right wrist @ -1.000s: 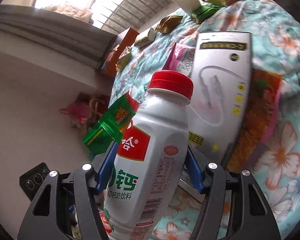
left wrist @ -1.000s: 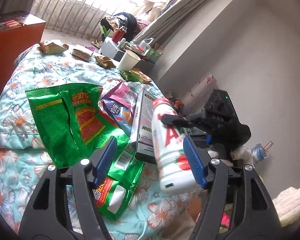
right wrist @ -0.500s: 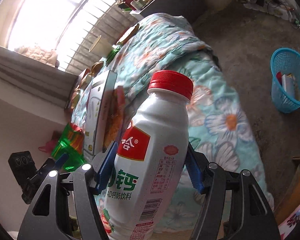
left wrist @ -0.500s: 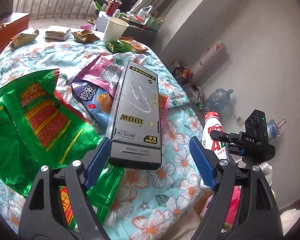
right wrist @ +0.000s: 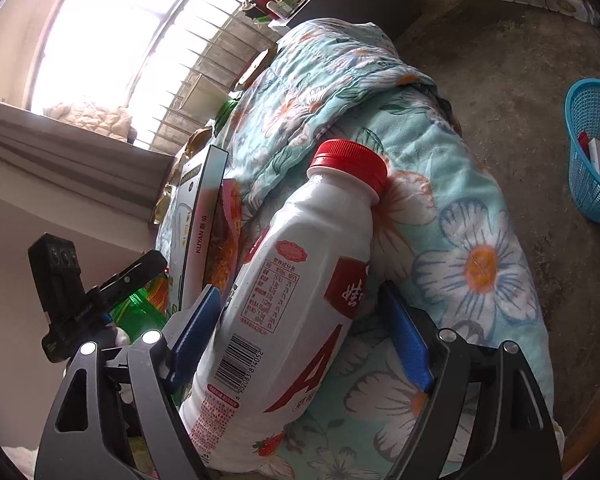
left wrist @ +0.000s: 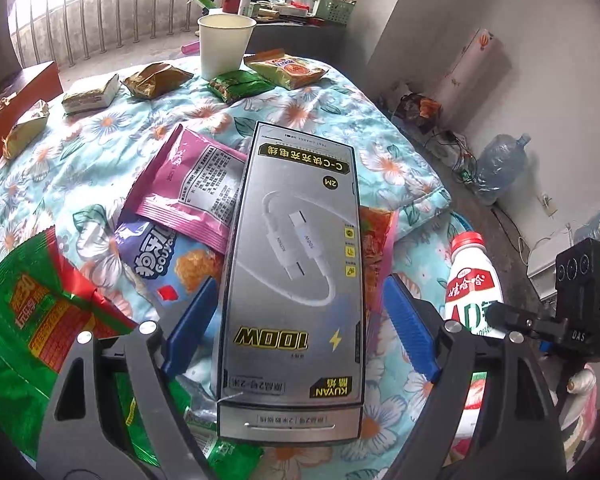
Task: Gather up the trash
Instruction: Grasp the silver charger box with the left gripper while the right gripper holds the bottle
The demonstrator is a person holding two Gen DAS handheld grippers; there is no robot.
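A grey cable box [left wrist: 296, 280] lies on the flowered quilt [left wrist: 100, 128] atop snack wrappers. My left gripper [left wrist: 299, 282] straddles its near half; the jaws are opening and both blue pads stand just off the box's sides. A white drink bottle with a red cap [right wrist: 300, 280] leans tilted between the fingers of my right gripper [right wrist: 298, 290]. Those jaws are opening: the bottle rests against the left pad [right wrist: 196, 320], and a gap shows at the right pad. The bottle [left wrist: 472, 280] also shows beside the bed in the left wrist view.
A blue basket [right wrist: 592, 152] holding some trash stands on the concrete floor to the right. On the quilt lie a green bag [left wrist: 32, 320], a pink packet [left wrist: 188, 188], a purple snack bag [left wrist: 160, 256], a paper cup [left wrist: 224, 44] and several small packets.
My left gripper moved forward over the grey box and widened around it. My right gripper swung off the bed toward the floor; its jaws widened and the upright bottle tipped sideways.
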